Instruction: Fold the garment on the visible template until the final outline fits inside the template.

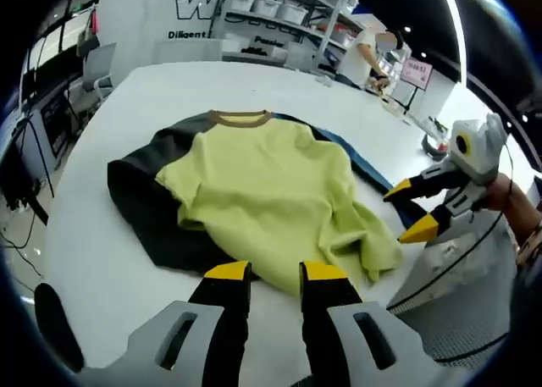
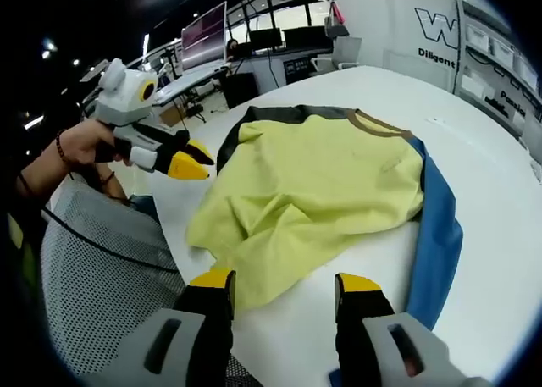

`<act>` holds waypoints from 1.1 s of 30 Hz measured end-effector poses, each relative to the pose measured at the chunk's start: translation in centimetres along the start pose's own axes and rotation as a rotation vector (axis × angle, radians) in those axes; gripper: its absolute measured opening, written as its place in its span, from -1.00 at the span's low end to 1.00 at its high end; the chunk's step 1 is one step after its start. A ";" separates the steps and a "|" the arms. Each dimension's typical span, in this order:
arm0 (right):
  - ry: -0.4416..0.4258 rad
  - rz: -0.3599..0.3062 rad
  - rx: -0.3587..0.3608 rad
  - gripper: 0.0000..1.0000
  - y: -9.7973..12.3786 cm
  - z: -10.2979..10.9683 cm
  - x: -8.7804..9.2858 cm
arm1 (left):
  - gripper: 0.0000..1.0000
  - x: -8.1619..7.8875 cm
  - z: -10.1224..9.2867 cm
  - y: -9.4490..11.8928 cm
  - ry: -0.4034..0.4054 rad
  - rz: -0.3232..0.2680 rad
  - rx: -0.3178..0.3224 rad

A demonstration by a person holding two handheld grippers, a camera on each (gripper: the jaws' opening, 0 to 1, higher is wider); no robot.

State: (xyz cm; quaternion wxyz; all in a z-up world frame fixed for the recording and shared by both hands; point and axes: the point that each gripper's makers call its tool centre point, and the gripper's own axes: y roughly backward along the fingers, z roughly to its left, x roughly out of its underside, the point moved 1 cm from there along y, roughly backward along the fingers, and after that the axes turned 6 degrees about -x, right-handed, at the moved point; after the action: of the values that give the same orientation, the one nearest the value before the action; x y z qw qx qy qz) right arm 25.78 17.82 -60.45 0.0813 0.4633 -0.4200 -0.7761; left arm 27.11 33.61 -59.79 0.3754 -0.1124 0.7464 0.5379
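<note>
The yellow shirt [image 1: 271,192] lies rumpled and only partly folded over the dark template [image 1: 144,209] on the white table [image 1: 93,268], while the left gripper [image 1: 275,273] and right gripper [image 2: 284,281] hover empty, jaws apart, so most folding looks left.

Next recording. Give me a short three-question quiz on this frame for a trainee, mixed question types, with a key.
1. True or false: the yellow shirt lies on a dark mat on the white table.
2. Which colour is the shirt's collar? A) brown B) red C) white
3. Fill in: the left tool and the right tool are both ____, holding nothing.

Key: 1 true; 2 A; 3 open
</note>
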 end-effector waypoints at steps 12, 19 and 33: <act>0.223 0.058 -0.081 -0.38 -0.7 2.7 0.4 | -0.24 1.9 -3.6 -0.2 -0.142 0.091 0.117; 0.253 0.121 -0.082 -0.40 -2.4 3.0 0.9 | -0.33 2.0 -5.2 -0.7 -0.294 0.091 0.102; 0.178 0.148 -0.015 -1.00 -3.6 1.1 1.0 | -0.70 4.1 -4.2 -2.2 -0.408 0.188 0.016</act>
State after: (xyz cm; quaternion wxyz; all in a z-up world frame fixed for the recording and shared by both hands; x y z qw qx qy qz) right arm 25.33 20.21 -63.51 0.1788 0.4977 -0.4381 -0.7269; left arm 23.63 29.95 -63.60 0.4674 0.0718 0.6665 0.5763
